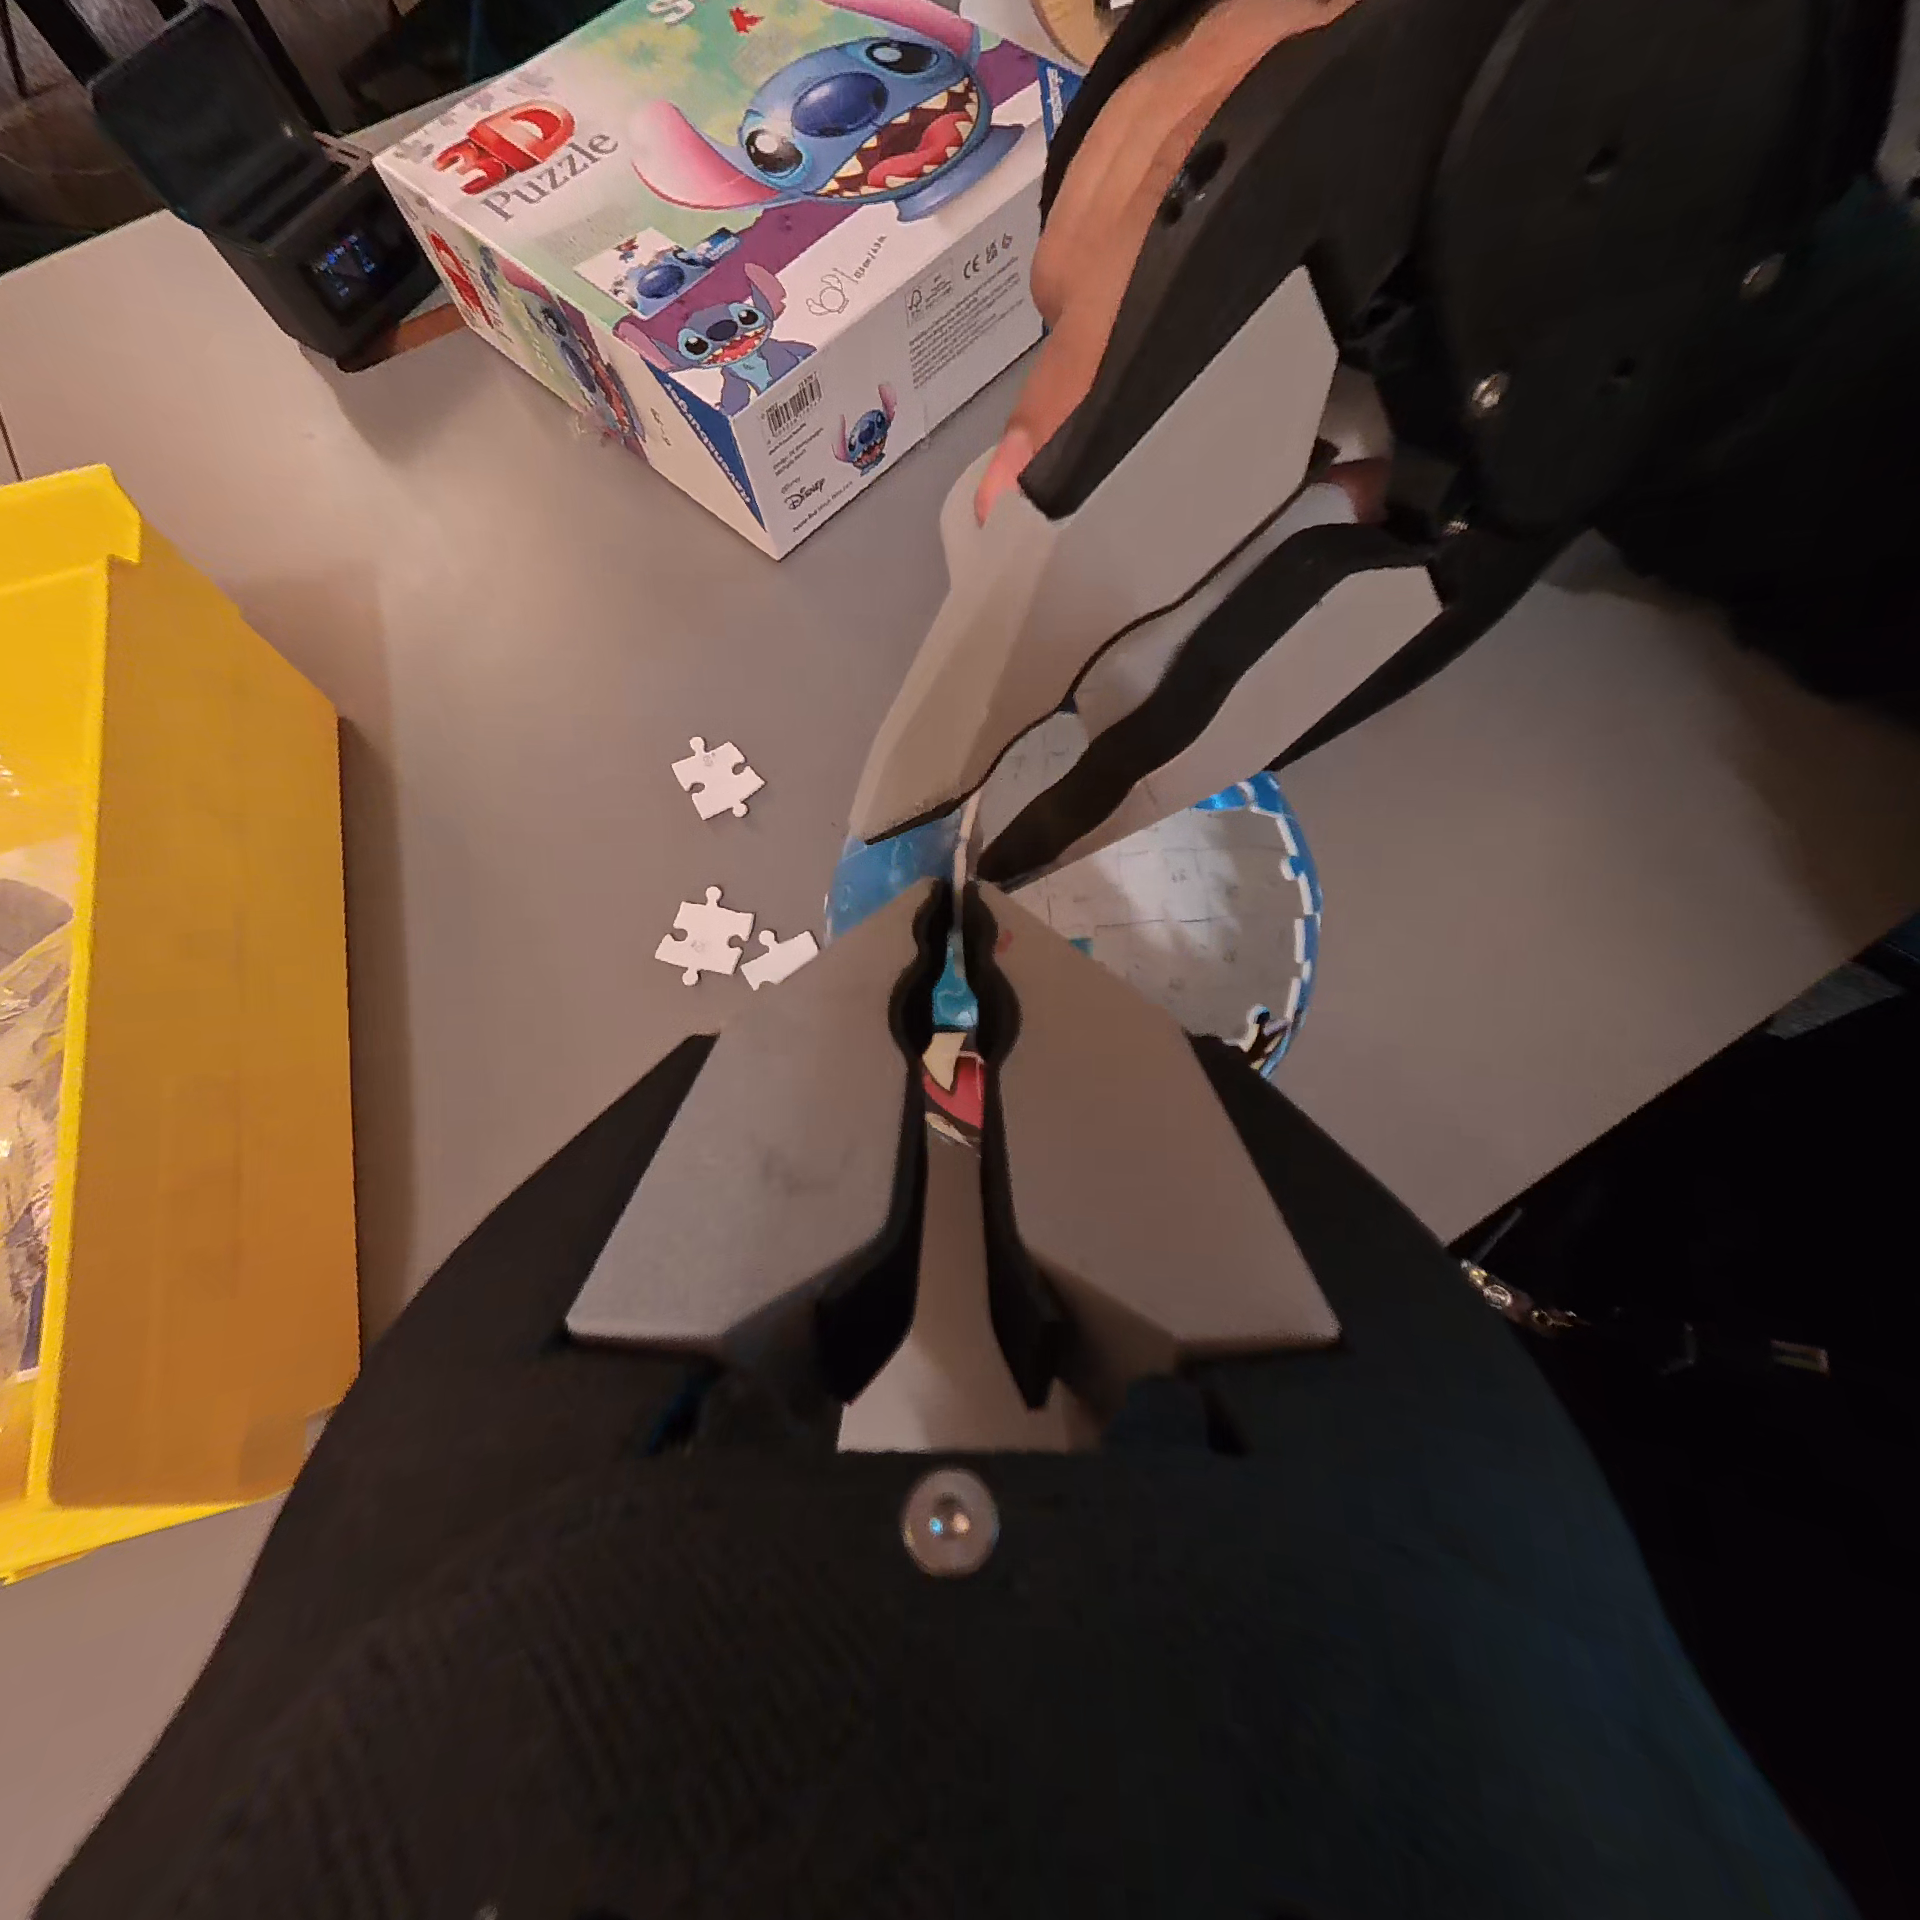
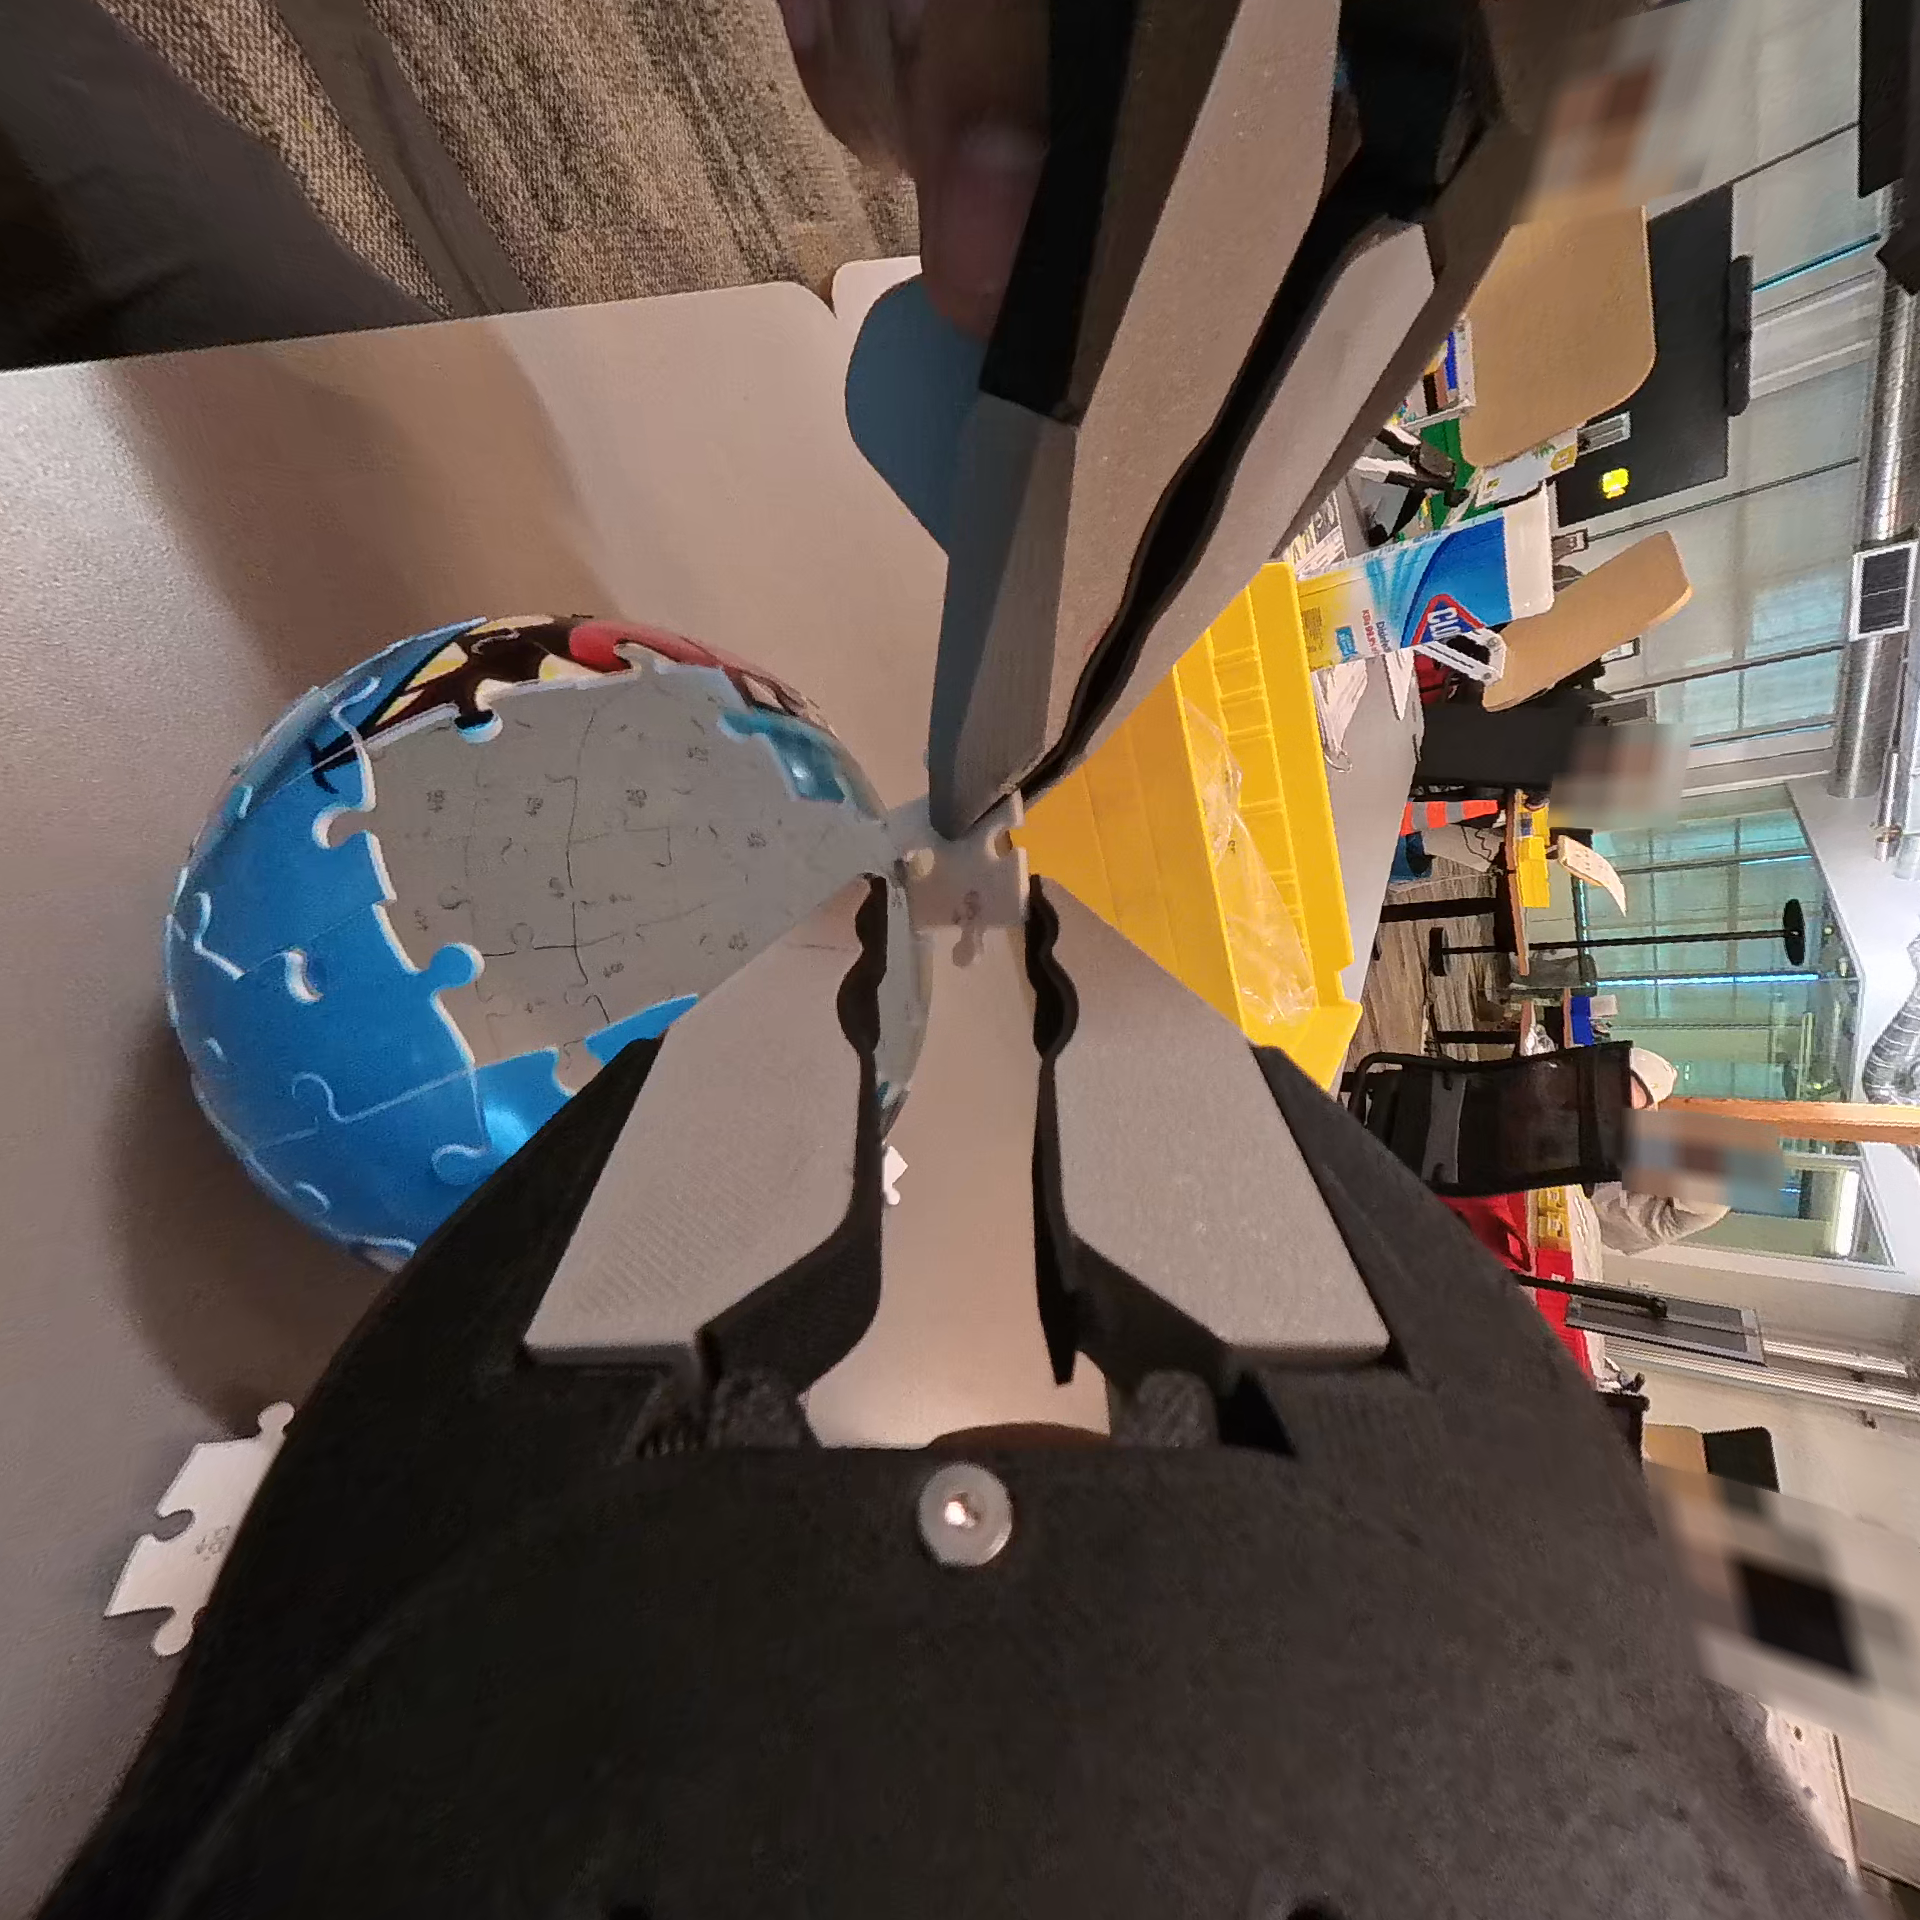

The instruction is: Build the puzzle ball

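We're pinching one grey puzzle piece (image 2: 971, 883) w/ both grippers: left gripper (image 1: 956, 896) and right gripper (image 2: 956, 894) clenched on its edges. It's hovering just beside the half-built puzzle ball (image 2: 416, 914) on the table (image 1: 499, 623).

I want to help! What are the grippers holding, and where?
One white puzzle piece: the left hand-held gripper pinches its edge, the right hand-held gripper spans its sides.

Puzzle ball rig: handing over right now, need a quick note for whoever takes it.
Left gripper: shut on a puzzle piece, by the ball's open rim.
Right gripper: straddles that piece; grip unclear.
Ball: on the table, partly built, wide gap.
Loose pieces: three beside the ball.
To do: fit the held piece, then the rest.
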